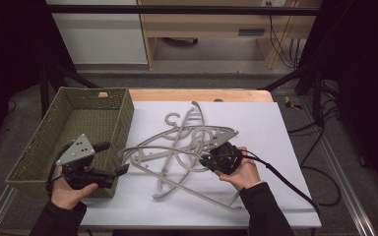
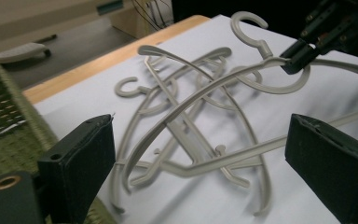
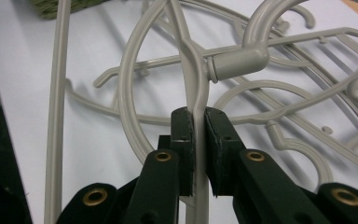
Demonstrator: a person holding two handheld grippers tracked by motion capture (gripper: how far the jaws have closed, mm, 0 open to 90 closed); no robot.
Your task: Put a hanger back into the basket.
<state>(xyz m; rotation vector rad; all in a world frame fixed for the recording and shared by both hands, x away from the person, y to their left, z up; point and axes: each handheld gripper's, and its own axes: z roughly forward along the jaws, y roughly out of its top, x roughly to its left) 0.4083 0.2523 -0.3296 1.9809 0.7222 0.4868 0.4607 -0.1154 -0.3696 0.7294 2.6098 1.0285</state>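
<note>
Step in hand, by my reading: pulling one hanger out of the tangled pile on the white tabletop. Right tool pinches its arm just below the hook; it lies across the others. Left tool spread, empty, beside the green basket. Next: lift it clear without snagging others, then carry it basketward.
</note>
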